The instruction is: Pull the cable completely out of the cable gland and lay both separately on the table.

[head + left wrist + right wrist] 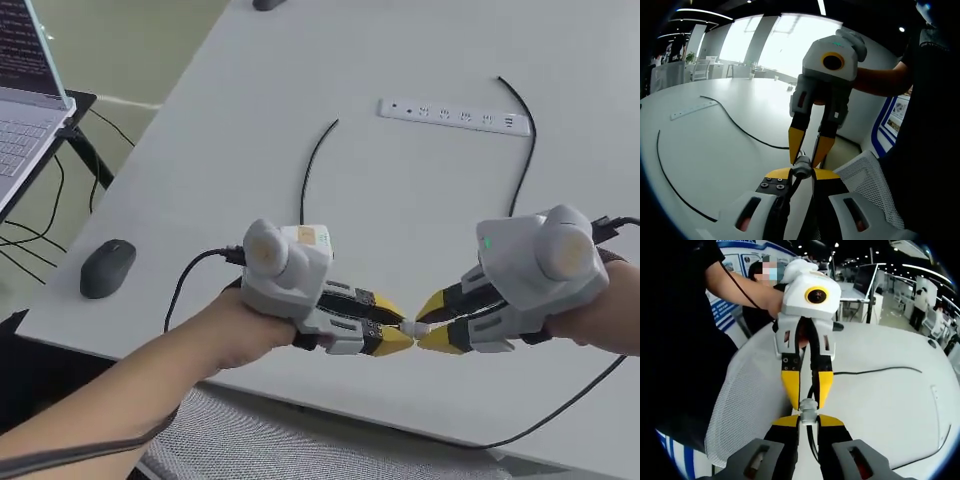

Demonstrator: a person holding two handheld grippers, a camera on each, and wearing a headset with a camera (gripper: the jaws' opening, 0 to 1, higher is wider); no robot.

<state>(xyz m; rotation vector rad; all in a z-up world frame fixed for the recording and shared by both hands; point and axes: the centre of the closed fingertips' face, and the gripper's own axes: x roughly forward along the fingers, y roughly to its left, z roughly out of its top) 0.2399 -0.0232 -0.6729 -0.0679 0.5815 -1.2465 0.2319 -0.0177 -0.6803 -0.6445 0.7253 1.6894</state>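
At my far left an open silver laptop (25,90) sits on a side stand, then a dark grey computer mouse (107,268) lies on the white table (250,90). The left gripper (402,331) is clenched on one end of the small pale plastic cable gland (808,410), held over the table's front edge. The right gripper (426,322) pinches the opposite end, its tips almost meeting the left's. The thin black cable (813,442) runs out of the gland between my jaws, not pulled free. Farther right lies a white power strip (455,115).

Overhead; gripper views opposed (cable gland (802,167) shared)
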